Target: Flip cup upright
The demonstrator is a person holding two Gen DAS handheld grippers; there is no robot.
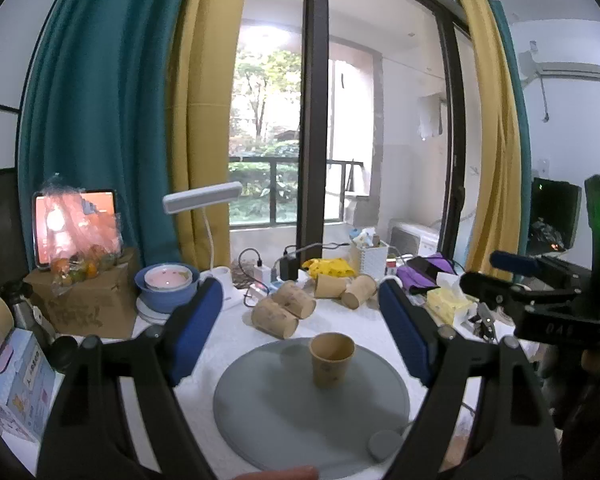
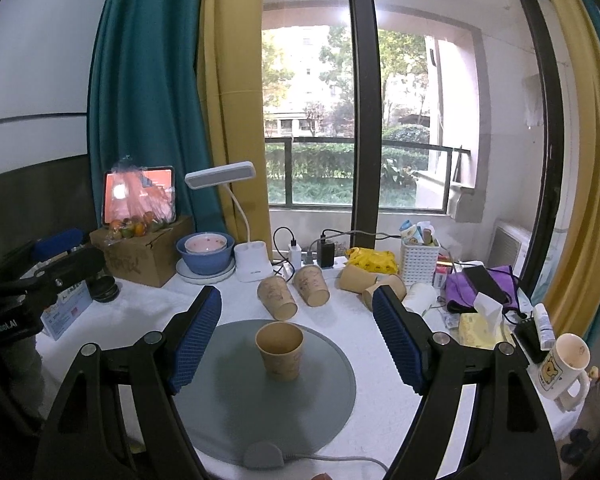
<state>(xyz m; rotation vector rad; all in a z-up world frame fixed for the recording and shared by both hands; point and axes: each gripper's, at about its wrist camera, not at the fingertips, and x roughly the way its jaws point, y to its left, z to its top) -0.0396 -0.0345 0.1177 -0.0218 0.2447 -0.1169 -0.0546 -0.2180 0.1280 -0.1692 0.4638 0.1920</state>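
Note:
A brown paper cup stands upright, mouth up, on a round grey mat; it also shows in the right wrist view on the mat. My left gripper is open and empty, held above and short of the cup. My right gripper is open and empty, also short of the cup. Several more paper cups lie on their sides behind the mat, seen too in the right wrist view.
At the back stand a blue bowl, a white desk lamp, chargers with cables, a white basket, a cardboard box and a tissue box. A bear mug stands right.

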